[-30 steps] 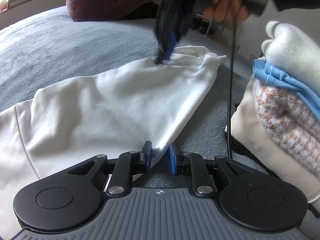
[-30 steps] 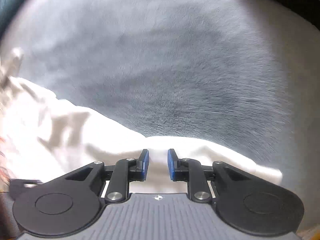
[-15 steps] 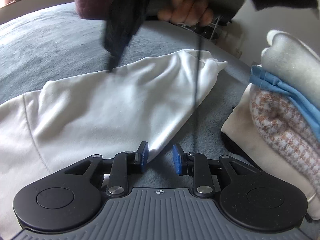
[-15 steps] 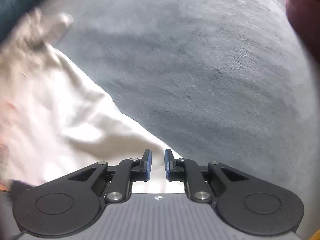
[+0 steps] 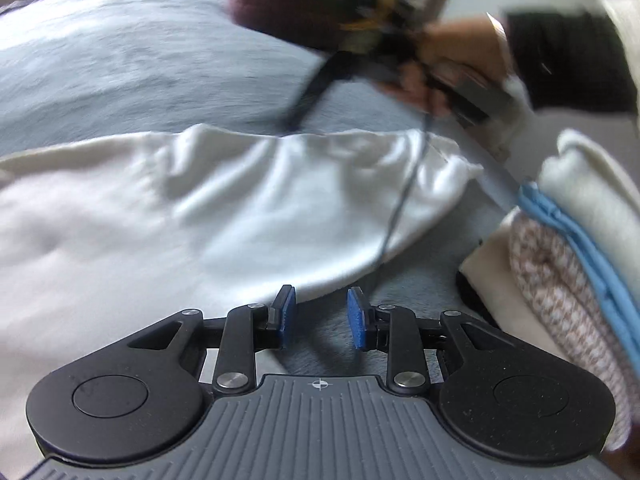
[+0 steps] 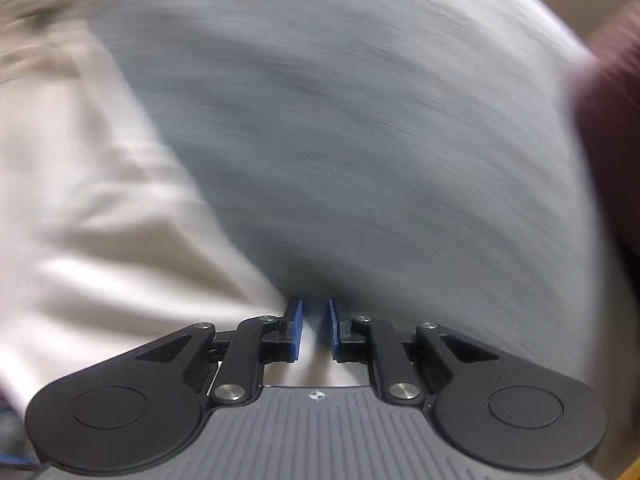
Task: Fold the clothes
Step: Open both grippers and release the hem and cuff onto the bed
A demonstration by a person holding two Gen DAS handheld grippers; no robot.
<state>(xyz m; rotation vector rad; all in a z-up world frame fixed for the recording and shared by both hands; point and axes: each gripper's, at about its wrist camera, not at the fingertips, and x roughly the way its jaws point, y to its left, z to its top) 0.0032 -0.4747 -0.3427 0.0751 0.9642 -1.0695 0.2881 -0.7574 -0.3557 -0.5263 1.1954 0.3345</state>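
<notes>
Hovering over white garment, left gripper jaws stood parted, empty; right gripper jaws narrow, apparently empty.

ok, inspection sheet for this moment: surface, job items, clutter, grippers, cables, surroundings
Surface: grey-blue bedspread, soft and napped.
Job's things: white garment spread flat; folded stack beside it.
Clutter: nothing seen.
Grippers: left gripper has just been opening, nothing between its pads, garment hem just ahead; right gripper nearly closed at the garment's edge, grip unclear through blur.
Cables: thin dark cable hangs from the right hand across the garment.
Surroundings: maroon cushion behind.
</notes>
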